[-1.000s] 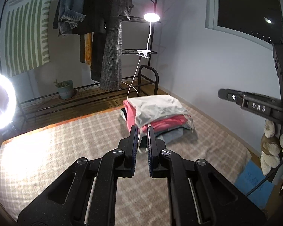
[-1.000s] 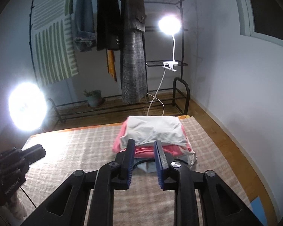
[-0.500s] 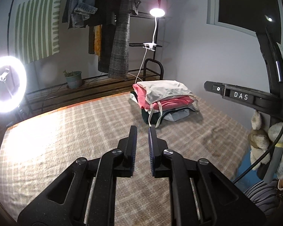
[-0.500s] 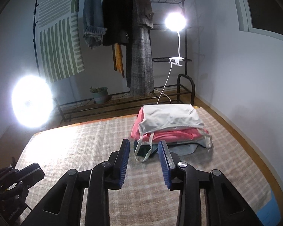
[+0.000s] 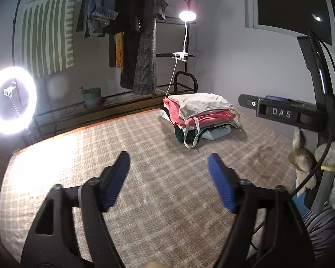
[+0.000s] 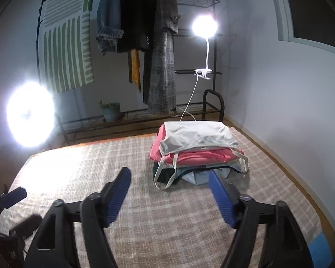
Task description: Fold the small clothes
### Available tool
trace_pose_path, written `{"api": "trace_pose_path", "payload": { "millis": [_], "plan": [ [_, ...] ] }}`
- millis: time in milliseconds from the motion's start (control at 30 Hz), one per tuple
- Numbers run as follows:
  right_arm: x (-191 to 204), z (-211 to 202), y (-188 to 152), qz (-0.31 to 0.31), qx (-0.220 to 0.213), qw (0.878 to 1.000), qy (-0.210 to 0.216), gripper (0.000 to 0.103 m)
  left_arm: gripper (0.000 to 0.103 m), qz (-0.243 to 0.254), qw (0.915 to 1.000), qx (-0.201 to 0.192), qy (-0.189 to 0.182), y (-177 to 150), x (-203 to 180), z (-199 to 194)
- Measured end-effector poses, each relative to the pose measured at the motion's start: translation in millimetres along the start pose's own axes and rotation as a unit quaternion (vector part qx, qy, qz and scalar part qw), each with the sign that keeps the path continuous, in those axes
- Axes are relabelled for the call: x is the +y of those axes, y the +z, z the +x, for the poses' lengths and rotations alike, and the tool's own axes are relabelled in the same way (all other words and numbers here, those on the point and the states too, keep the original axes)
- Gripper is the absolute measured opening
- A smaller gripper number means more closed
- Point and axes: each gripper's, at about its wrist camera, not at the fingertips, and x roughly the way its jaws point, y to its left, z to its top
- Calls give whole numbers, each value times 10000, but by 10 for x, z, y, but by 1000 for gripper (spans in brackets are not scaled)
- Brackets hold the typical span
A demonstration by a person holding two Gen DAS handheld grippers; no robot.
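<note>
You are now holding both grippers wide apart: the left gripper (image 5: pixel 168 172) and the right gripper (image 6: pixel 169 186) had their jaws nearly closed half a second ago, and now the jaws are standing open with nothing between them. The pile of folded clothes (image 6: pixel 196 149) is lying on the checked rug (image 6: pixel 167 218), at about 1 o'clock from each gripper, and it is looking a little farther from the left one than before. A white top (image 5: pixel 201 106) is resting on the pink layer.
</note>
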Motion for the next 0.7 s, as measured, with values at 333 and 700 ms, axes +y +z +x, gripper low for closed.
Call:
{"api": "trace_pose_path", "payload": {
  "millis": [333,700],
  "plan": [
    [87,-168,4,-232,-534,9976,-369,103,96,233,9997,26,93,-16,-109,-48],
    [106,-197,-12,-218,-615,9971,-400,103,103,221,9979,65,600,-42,-57,-60]
  ]
}}
